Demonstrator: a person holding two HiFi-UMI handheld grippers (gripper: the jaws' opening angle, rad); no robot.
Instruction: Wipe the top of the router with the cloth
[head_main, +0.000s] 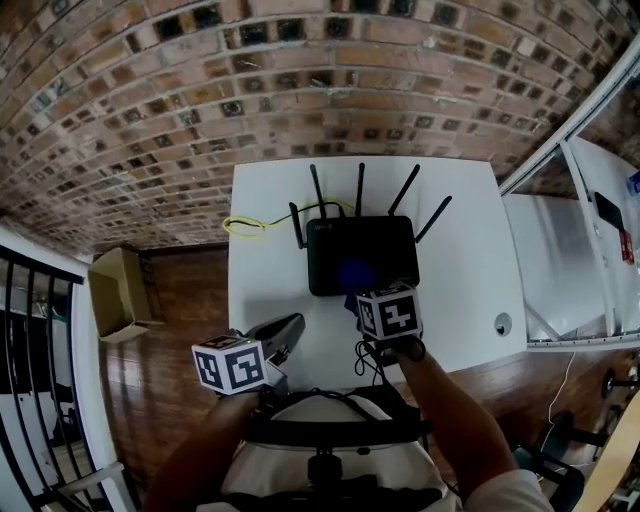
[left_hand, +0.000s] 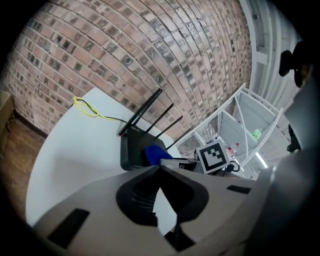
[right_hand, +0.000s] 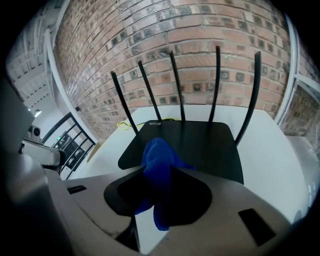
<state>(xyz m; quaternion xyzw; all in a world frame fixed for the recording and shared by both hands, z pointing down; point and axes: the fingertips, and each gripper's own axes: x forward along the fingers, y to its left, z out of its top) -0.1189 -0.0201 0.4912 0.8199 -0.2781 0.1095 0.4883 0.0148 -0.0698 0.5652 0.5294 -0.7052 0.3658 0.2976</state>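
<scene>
A black router (head_main: 360, 250) with several upright antennas lies in the middle of the white table (head_main: 460, 250). My right gripper (head_main: 364, 296) is shut on a bunched blue cloth (head_main: 354, 274), and the cloth rests on the router's near edge. The right gripper view shows the cloth (right_hand: 157, 152) squeezed between the jaws (right_hand: 165, 167), its front lying on the router's top (right_hand: 200, 142). My left gripper (head_main: 288, 326) hovers over the table's near left edge, apart from the router (left_hand: 131, 150). Its jaws (left_hand: 160, 168) meet at the tips with nothing between them.
A yellow cable (head_main: 245, 225) loops on the table behind the router's left side. The table has a round cable hole (head_main: 502, 324) near its right front corner. A white rack (head_main: 570, 270) stands to the right. A cardboard box (head_main: 120, 290) and a black railing (head_main: 30, 380) are on the left.
</scene>
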